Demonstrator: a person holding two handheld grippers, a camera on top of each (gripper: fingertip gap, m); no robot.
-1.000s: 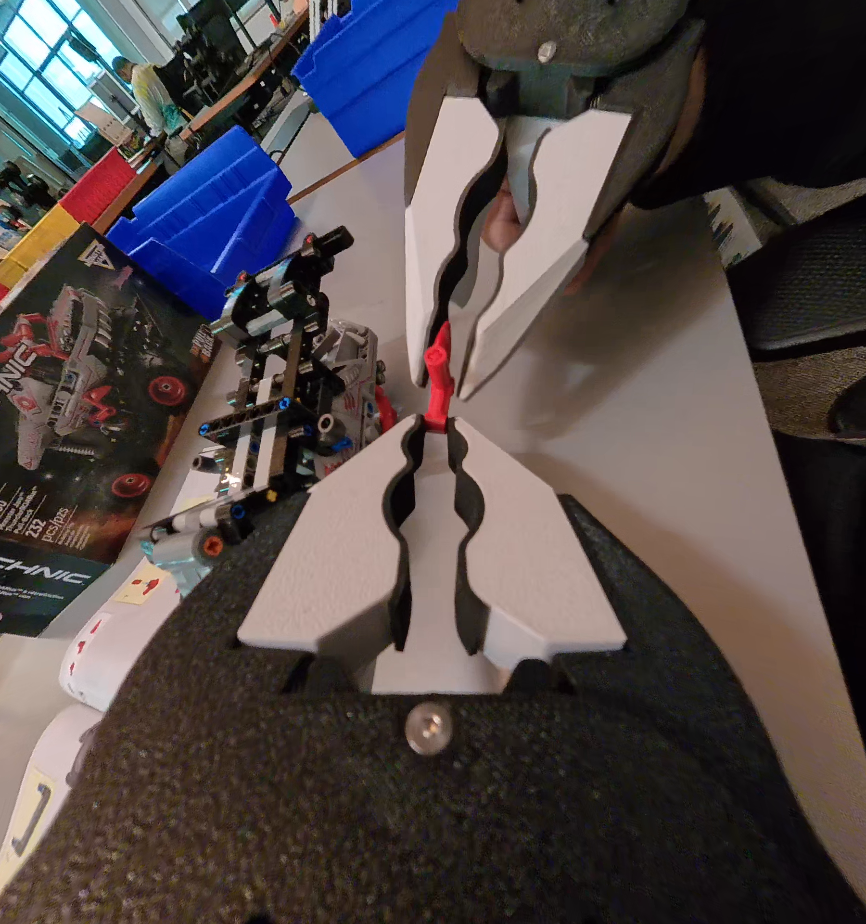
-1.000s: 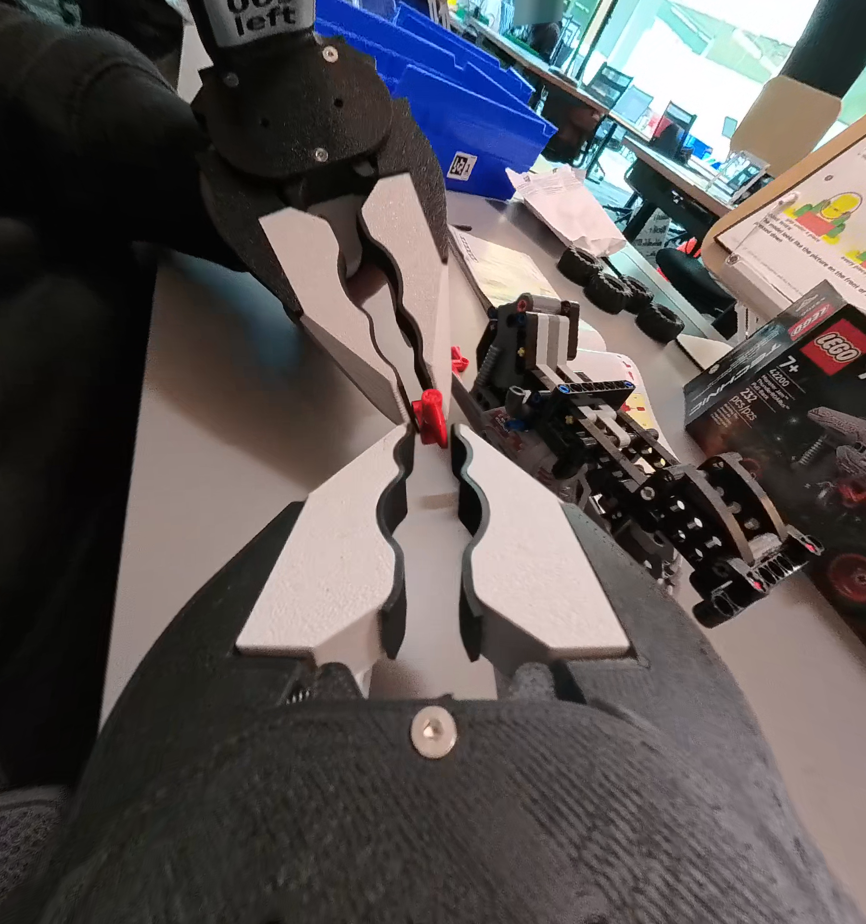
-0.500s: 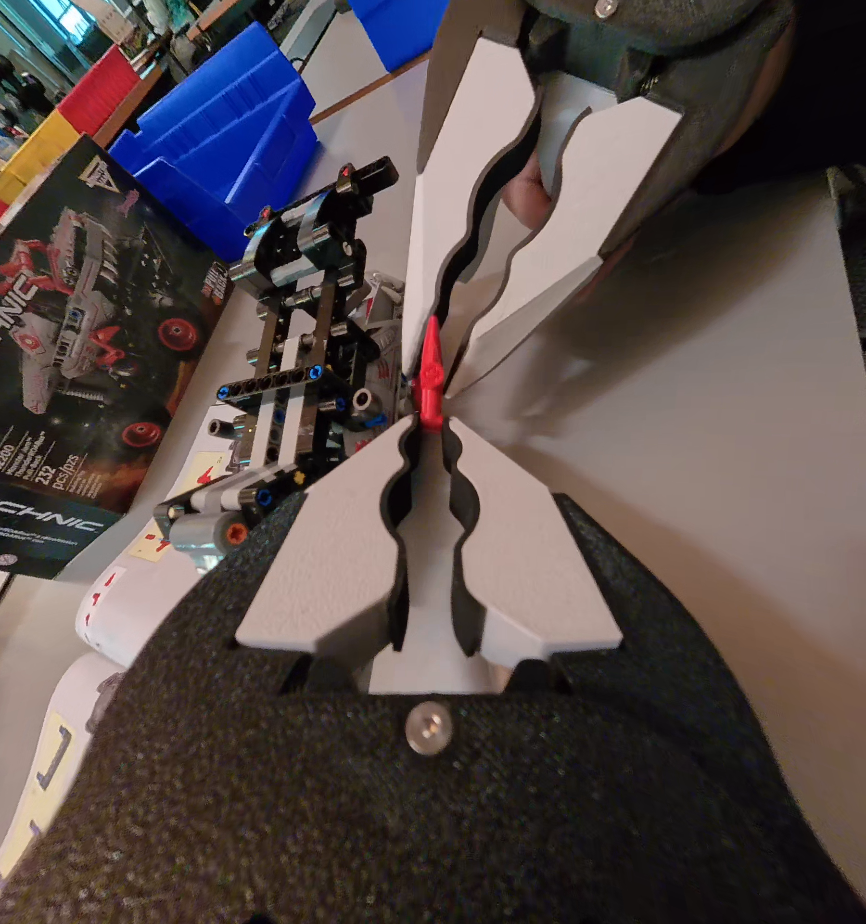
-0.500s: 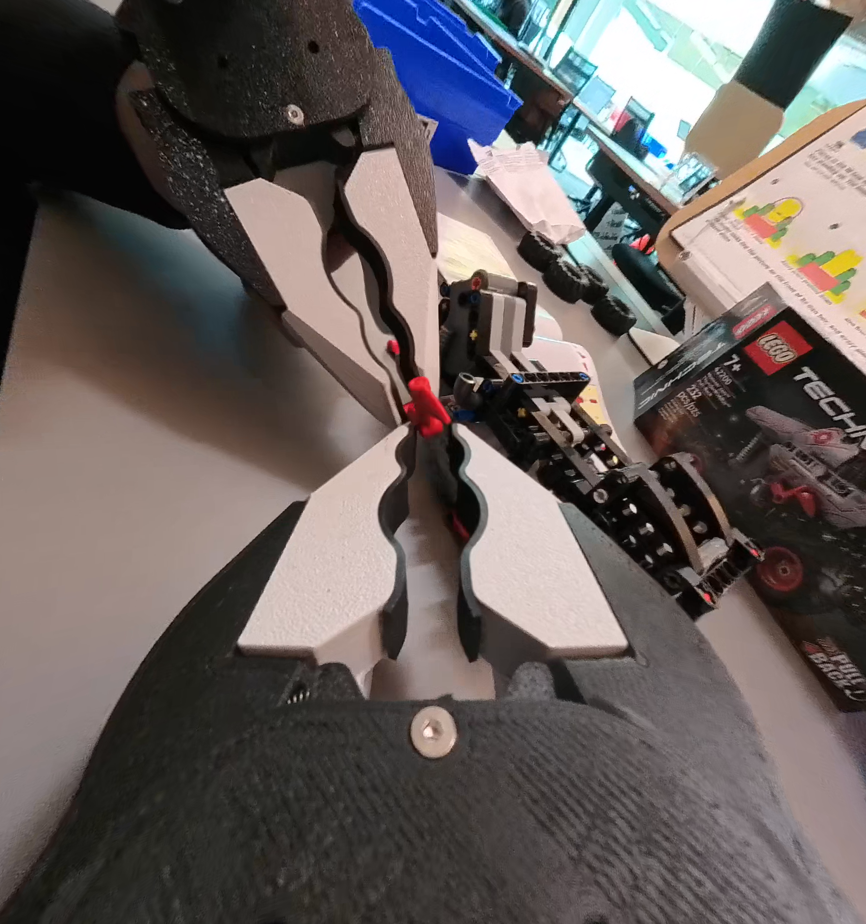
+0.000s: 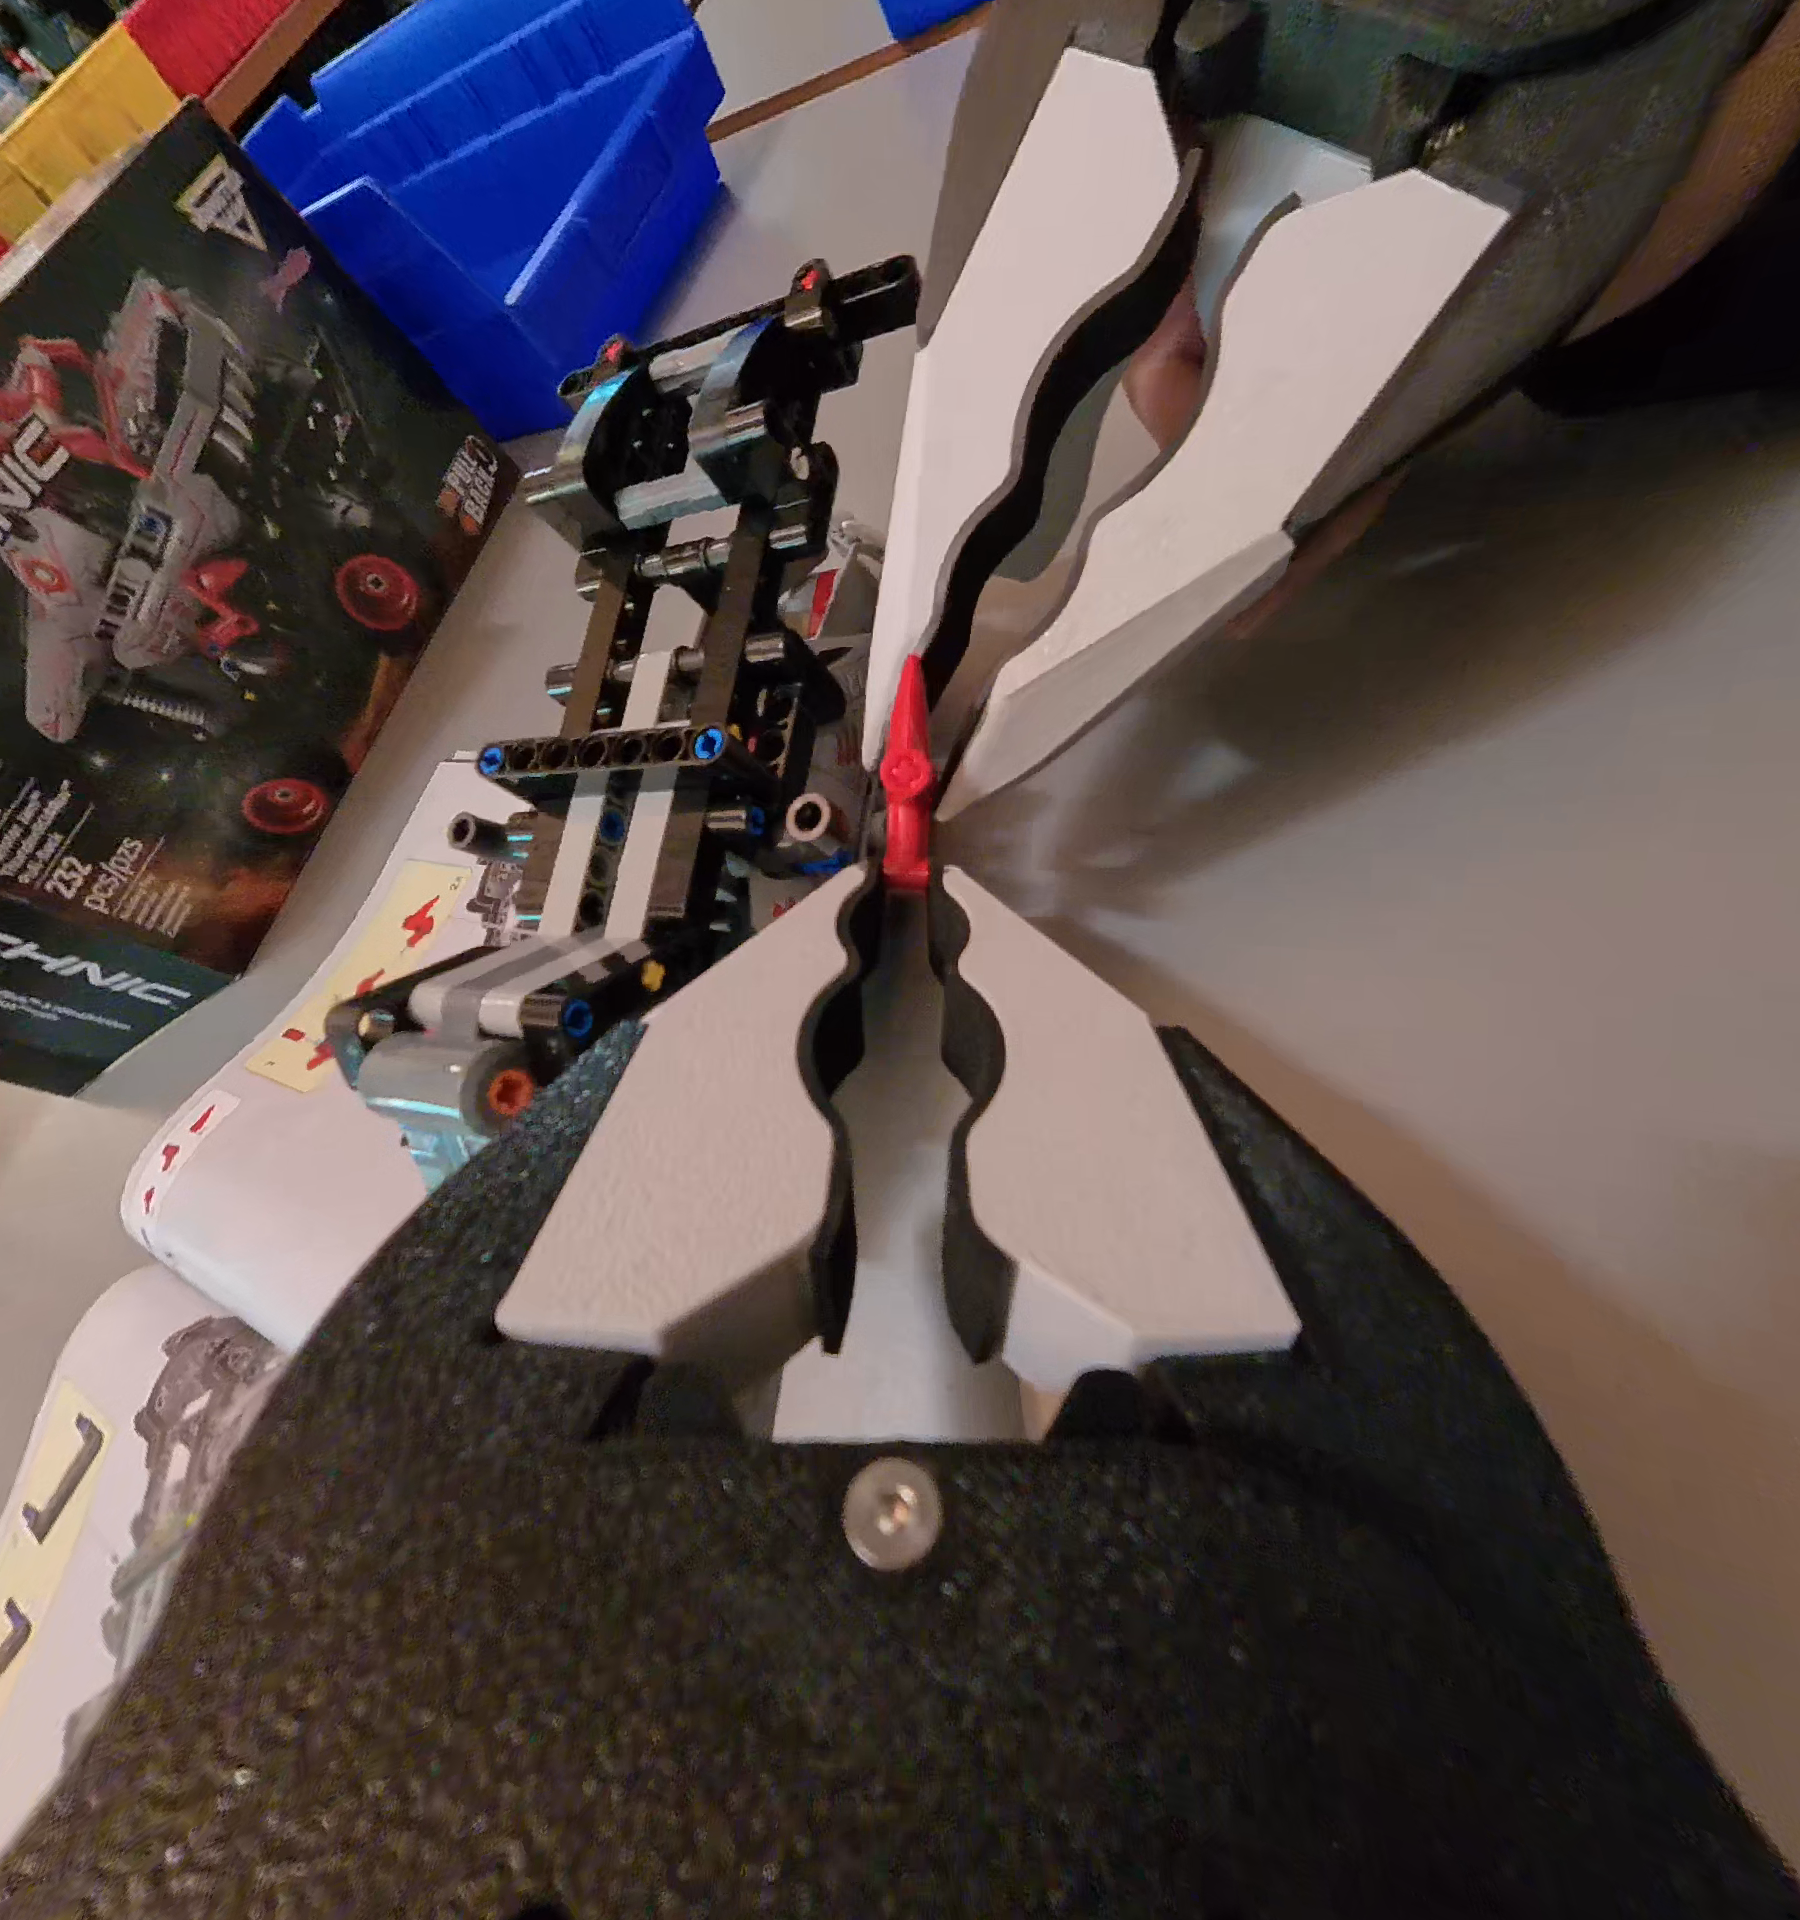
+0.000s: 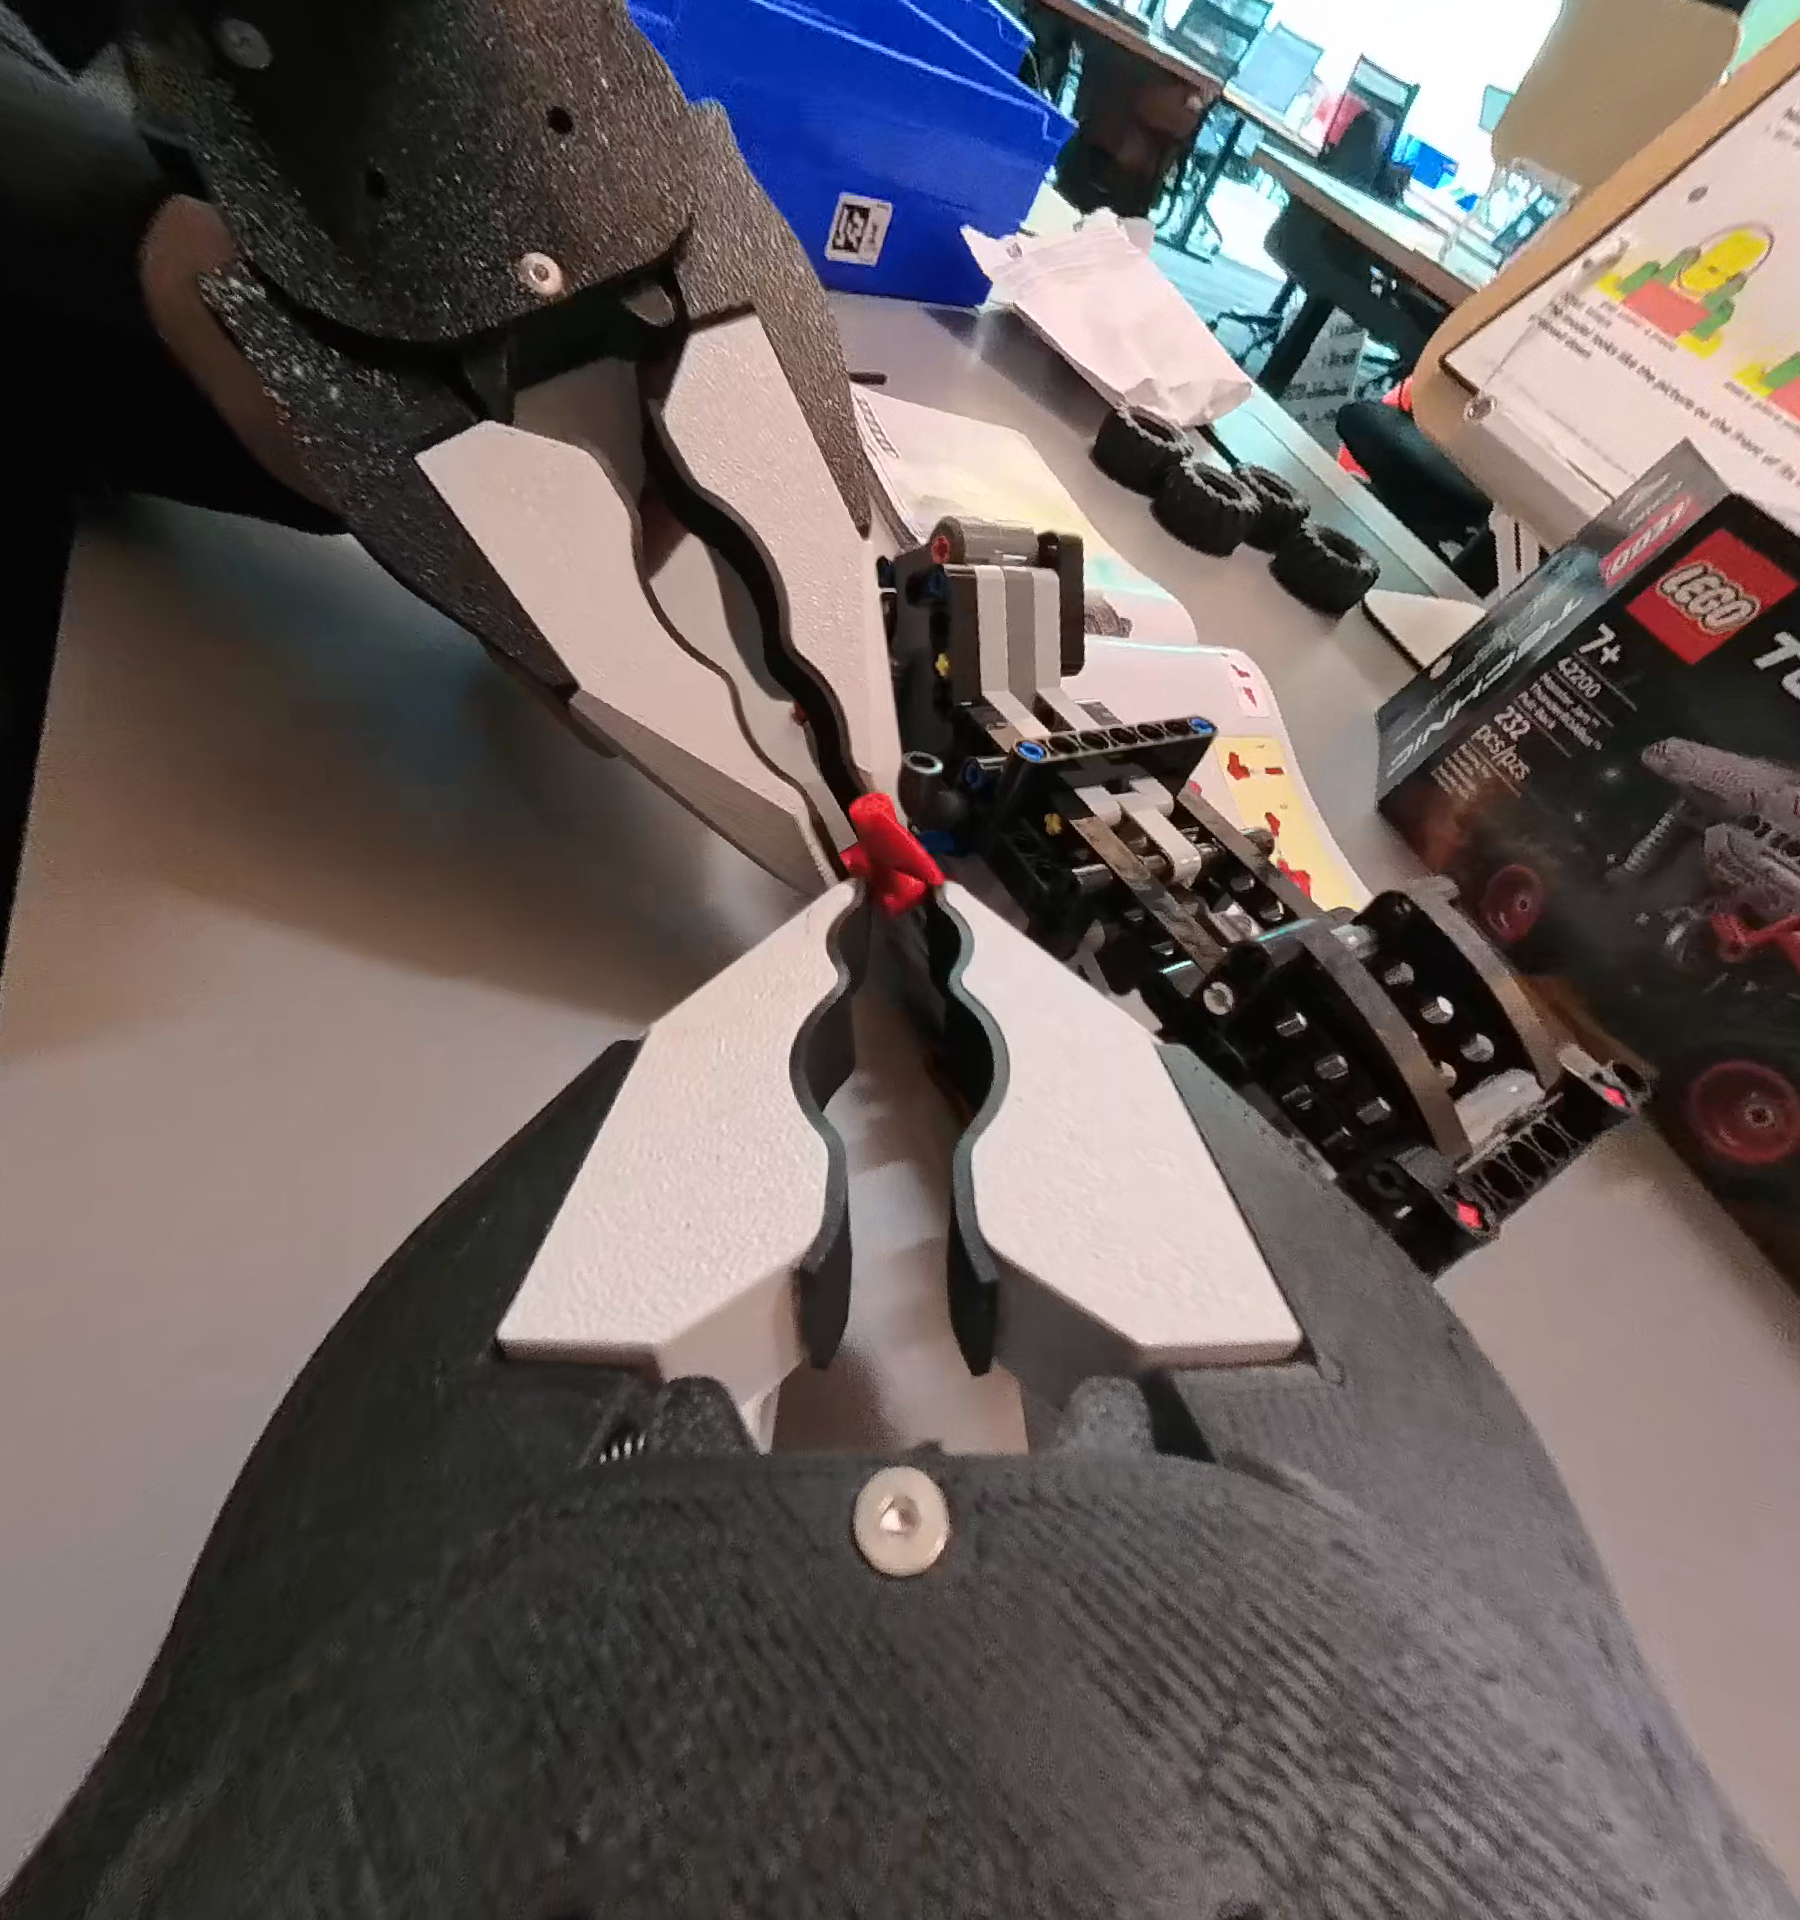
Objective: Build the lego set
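Observation:
A small red lego piece (image 5: 906, 800) is pinched between the two grippers, which meet tip to tip just above the grey table. My left gripper (image 5: 901, 883) is shut on its lower end. My right gripper (image 6: 894, 902) is shut on the same red piece (image 6: 880, 842) from the opposite side. In the left wrist view the right gripper (image 5: 927, 758) comes down from the top. In the right wrist view the left gripper (image 6: 842, 831) comes in from the upper left. The black and grey Technic chassis (image 5: 667, 727) lies right beside the piece and also shows in the right wrist view (image 6: 1135, 831).
The set's box (image 5: 148, 623) (image 6: 1654, 831) lies beyond the chassis. An open instruction booklet (image 5: 252, 1174) lies under it. Blue bins (image 5: 522, 208) (image 6: 875, 135) stand at the back. Several black tyres (image 6: 1239, 509), a plastic bag (image 6: 1104, 312) and a picture board (image 6: 1654, 260) lie farther off. Left and right tips are no more than a few centimetres apart.
Both grippers, still tip to tip on the red piece, have moved sideways toward the chassis; the piece is now right next to its side. The piece has turned a little in the grip.

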